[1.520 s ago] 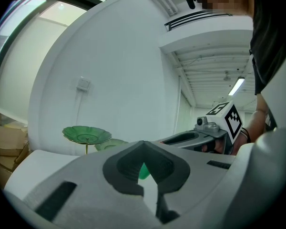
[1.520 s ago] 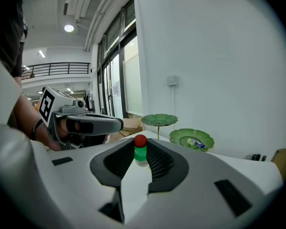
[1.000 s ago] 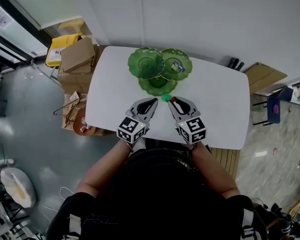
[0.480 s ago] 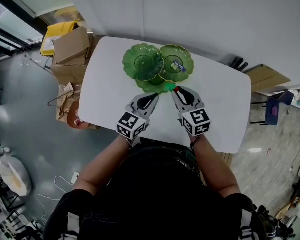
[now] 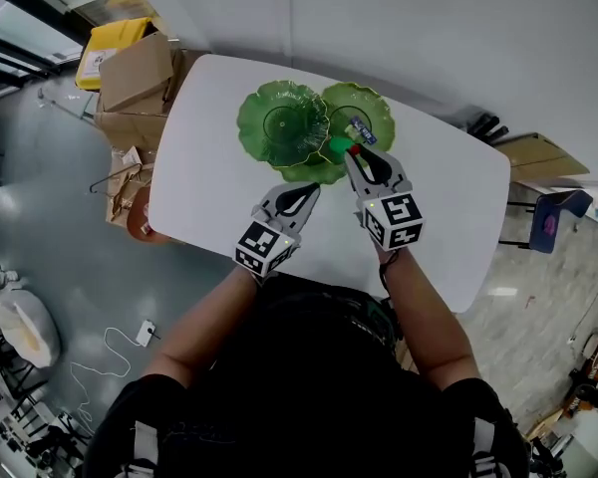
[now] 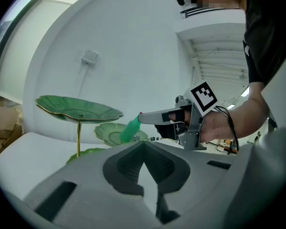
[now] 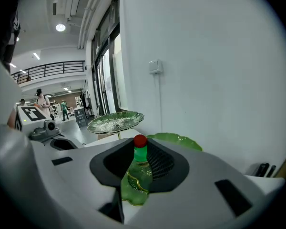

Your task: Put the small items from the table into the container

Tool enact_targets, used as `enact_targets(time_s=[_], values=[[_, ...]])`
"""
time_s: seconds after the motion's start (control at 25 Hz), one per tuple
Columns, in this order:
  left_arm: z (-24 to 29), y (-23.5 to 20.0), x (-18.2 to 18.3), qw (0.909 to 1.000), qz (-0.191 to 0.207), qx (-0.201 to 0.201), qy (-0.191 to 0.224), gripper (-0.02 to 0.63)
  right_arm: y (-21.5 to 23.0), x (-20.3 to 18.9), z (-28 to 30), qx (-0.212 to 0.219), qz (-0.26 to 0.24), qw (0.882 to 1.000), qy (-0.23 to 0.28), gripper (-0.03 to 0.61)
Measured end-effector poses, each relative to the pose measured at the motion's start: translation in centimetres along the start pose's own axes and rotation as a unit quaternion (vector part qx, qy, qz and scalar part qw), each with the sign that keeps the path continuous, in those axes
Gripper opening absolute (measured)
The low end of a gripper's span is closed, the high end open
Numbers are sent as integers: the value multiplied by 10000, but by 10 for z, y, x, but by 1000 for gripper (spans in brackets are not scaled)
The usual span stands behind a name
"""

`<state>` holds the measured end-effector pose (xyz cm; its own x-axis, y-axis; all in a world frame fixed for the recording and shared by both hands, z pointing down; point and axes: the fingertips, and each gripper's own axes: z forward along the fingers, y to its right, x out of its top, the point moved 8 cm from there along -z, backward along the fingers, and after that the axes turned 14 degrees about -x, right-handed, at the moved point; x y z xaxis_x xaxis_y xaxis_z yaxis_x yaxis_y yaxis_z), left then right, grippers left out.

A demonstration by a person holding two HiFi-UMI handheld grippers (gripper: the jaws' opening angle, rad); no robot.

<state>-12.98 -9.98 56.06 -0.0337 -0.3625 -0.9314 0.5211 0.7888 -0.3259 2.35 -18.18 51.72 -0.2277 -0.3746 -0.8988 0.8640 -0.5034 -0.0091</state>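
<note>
**Green bottle (image 7: 137, 175) pinched in your right gripper, held up at the leaf dishes**

The white table (image 5: 204, 182) fills the middle of your head view, with cardboard boxes (image 5: 135, 78) stacked on the floor off its far left corner. At the table's far edge stands the container (image 5: 251, 127), a set of three green leaf-shaped dishes. The tall dish (image 5: 284, 118) sits on a thin gold stem, the right dish (image 5: 374, 108) lies beside it, and the low dish (image 5: 314, 173) is nearest to you.

Your right gripper (image 5: 351, 153) reaches out to where the low dish and the right dish meet. Its jaws are part closed, with their ribbed pads pressed on both sides of the bottle's neck. The bottle is off the table, and its red cap (image 7: 140, 140) points ahead towards the dishes. From the left gripper view the bottle juts out of the jaw tips in front of the right dish, clear of the tall dish's stem.

Your left gripper (image 5: 311, 189) hovers over the table just short of the low dish. Its jaws are pressed together with nothing between them.

A small blue-and-white item (image 5: 360, 130) already lies in the right dish, just beyond the bottle.
</note>
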Motion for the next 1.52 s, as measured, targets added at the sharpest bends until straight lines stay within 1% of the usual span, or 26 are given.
enact_targets(time_s=[0.24, 0.6, 0.8, 0.92, 1.0, 1.28, 1.4, 1.52], values=[[8, -7, -8, 9999, -94, 27, -60, 8, 8, 5, 26, 5, -35, 10000, -14, 86], [6, -21, -19, 9995, -234, 164, -95, 8, 14, -2, 47, 69, -5, 9999, -75, 86], [5, -21, -22, 9994, -296, 173, -101, 8, 10, -1, 48, 158, -19, 9999, 7, 86], [3, -18, -23, 9994, -295, 144, -94, 8, 9, -2, 47, 171, -6, 9999, -4, 114], [1, -17, -23, 9995, -282, 145, -92, 8, 9, -1, 45, 135, -2, 9999, 15, 118], [-8, -10, -11, 9997, -181, 181, 9, 8, 8, 6, 29, 20, -29, 9999, 132, 118], [-11, -4, -6, 9998, -145, 131, 58, 8, 5, 8, 20, -11, -51, 9998, 216, 118], [-15, 1, -1, 9999, -11, 92, 96, 8, 1, 8, 9, -36, -104, 9996, 276, 118]])
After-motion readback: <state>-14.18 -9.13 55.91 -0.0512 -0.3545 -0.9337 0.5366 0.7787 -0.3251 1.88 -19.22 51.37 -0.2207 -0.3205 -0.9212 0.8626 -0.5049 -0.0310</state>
